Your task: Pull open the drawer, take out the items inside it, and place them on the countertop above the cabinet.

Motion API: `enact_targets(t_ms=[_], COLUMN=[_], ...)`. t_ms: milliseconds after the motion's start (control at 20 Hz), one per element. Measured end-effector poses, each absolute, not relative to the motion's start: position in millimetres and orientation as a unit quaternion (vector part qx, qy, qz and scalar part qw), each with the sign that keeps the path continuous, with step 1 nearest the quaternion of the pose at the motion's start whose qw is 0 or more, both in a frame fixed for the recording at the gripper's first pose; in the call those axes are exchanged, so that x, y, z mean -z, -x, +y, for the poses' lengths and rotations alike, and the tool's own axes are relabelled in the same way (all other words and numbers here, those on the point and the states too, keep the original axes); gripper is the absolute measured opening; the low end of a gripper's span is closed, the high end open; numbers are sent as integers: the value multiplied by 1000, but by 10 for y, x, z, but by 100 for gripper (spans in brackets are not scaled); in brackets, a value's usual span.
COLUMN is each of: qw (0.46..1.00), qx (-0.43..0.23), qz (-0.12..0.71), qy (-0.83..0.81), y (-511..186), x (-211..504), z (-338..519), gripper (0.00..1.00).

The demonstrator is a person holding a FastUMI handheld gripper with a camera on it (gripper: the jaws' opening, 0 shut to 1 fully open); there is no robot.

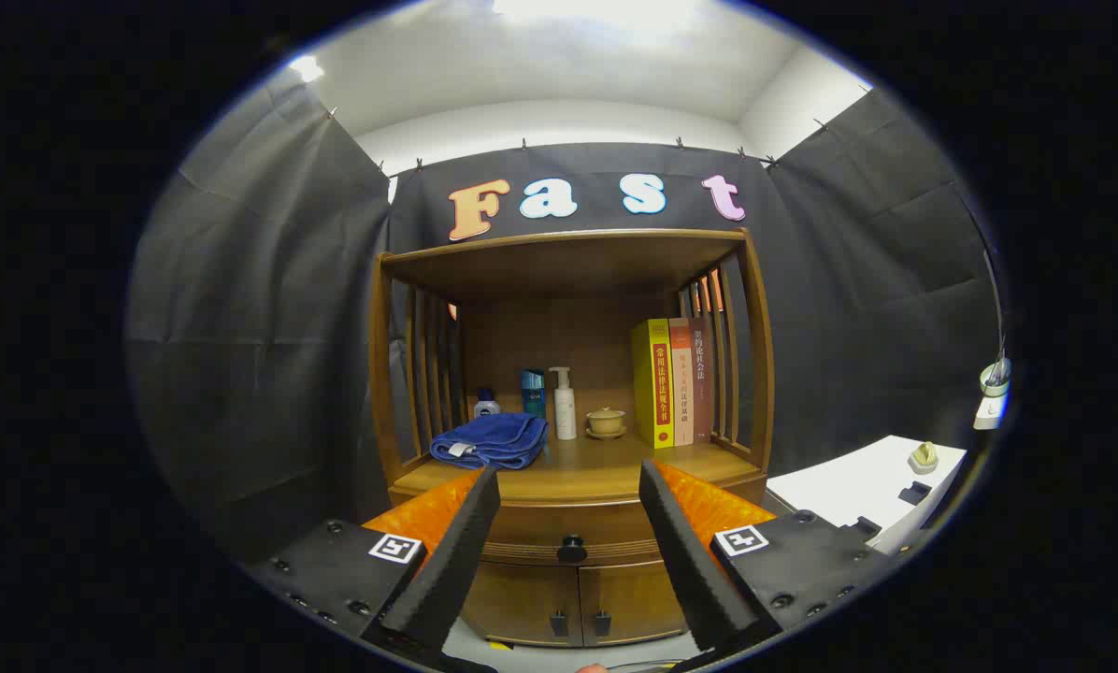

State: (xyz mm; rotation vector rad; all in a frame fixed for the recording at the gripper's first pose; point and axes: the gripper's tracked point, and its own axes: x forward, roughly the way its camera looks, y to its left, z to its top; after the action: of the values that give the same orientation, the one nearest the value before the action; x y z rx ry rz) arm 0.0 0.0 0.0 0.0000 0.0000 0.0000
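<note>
A wooden cabinet stands ahead of me, its drawer closed, with a round dark knob at its middle. The knob lies beyond my fingertips, roughly centred in the gap between them. The countertop above the drawer carries a folded blue towel, a small dark bottle, a teal box, a white pump bottle, a small lidded tea bowl and three upright books. My gripper is open with nothing between its fingers. The drawer's contents are hidden.
Below the drawer are two small doors with dark handles. A white table with small objects stands to the right of the cabinet. Slatted side walls and a wooden roof enclose the countertop.
</note>
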Motion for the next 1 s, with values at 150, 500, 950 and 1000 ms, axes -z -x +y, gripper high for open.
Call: enact_targets(t_ms=[150, 500, 950, 1000], qw=[1000, 1000, 1000, 1000], qx=[2, 5, 0, -2], qz=[-1, 2, 2, 2], qy=[1, 3, 3, 3], y=[3, -35, -51, -54], x=[-2, 24, 53, 58], z=[-16, -17, -8, -2], gripper=[98, 98, 98, 98])
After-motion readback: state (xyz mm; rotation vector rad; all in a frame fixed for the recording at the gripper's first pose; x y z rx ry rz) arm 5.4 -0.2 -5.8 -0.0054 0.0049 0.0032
